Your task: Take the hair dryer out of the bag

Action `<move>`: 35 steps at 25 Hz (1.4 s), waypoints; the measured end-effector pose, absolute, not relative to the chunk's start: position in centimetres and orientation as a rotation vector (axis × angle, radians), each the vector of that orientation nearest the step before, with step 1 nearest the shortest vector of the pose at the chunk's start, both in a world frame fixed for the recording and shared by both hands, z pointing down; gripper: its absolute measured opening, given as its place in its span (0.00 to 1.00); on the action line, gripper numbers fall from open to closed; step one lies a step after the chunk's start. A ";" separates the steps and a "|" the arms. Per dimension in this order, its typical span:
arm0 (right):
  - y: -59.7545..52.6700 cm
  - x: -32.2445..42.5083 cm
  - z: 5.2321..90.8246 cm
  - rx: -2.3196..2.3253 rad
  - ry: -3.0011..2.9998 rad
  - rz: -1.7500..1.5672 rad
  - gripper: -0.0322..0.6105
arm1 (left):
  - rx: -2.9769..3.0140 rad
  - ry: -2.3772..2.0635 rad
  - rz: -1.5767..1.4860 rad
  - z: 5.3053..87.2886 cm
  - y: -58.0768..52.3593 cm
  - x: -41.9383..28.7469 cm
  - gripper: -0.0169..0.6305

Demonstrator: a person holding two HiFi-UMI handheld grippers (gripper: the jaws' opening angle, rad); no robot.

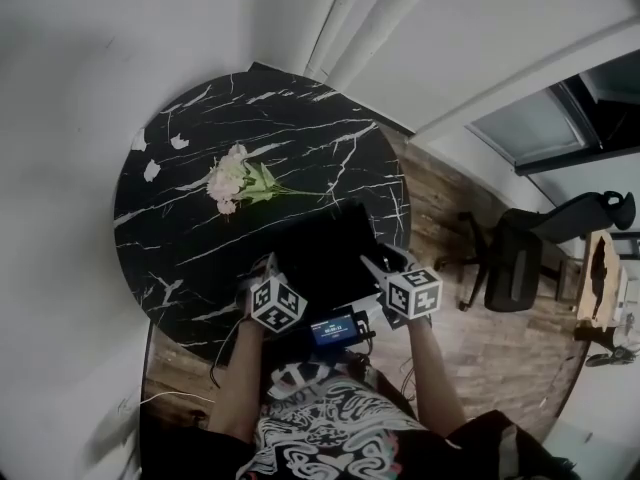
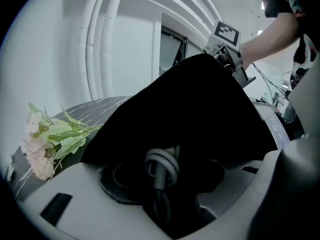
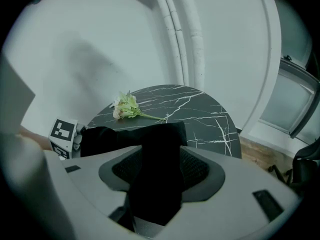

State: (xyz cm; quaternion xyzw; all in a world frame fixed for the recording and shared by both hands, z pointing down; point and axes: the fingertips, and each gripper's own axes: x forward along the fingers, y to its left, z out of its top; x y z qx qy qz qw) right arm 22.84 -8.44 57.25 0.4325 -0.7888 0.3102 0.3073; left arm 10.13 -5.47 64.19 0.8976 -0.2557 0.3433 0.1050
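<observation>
1. Hair dryer is hidden in the black bag [image 1: 322, 253]. Only a looped grey cord [image 2: 161, 165] shows at the bag's mouth, in the left gripper view.
2. The bag sits on the near part of the round, white-veined black table [image 1: 180, 218], just in front of the person.
3. The left hand-held gripper [image 1: 263, 266] pinches the bag's near-left edge. Black fabric fills the gap between its jaws, and the cord loop is in the middle of it.
4. The right hand-held gripper [image 1: 379, 264] is clamped on the bag's right edge. A strip of fabric runs between its pads, and the bag rises in a peak up to it.
5. A bunch of pale pink flowers [image 1: 235, 180] lies farther back on the table, apart from the bag.
</observation>
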 end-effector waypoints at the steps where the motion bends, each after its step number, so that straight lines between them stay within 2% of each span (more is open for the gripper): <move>1: -8.6 23.0 57.5 1.146 -2.083 0.826 0.34 | 2.645 -0.757 1.013 64.2 -5.5 10.2 0.35; 9: -9.9 24.4 59.2 1.160 -2.087 0.943 0.34 | 2.639 -0.760 1.019 64.3 -5.5 10.1 0.35; 23: -10.3 24.0 61.0 1.119 -2.177 1.252 0.42 | 2.639 -0.766 1.045 64.4 -5.6 10.1 0.36; 35: -10.3 24.7 60.7 1.178 -2.150 1.302 0.42 | 2.630 -0.766 1.115 64.2 -5.4 10.1 0.36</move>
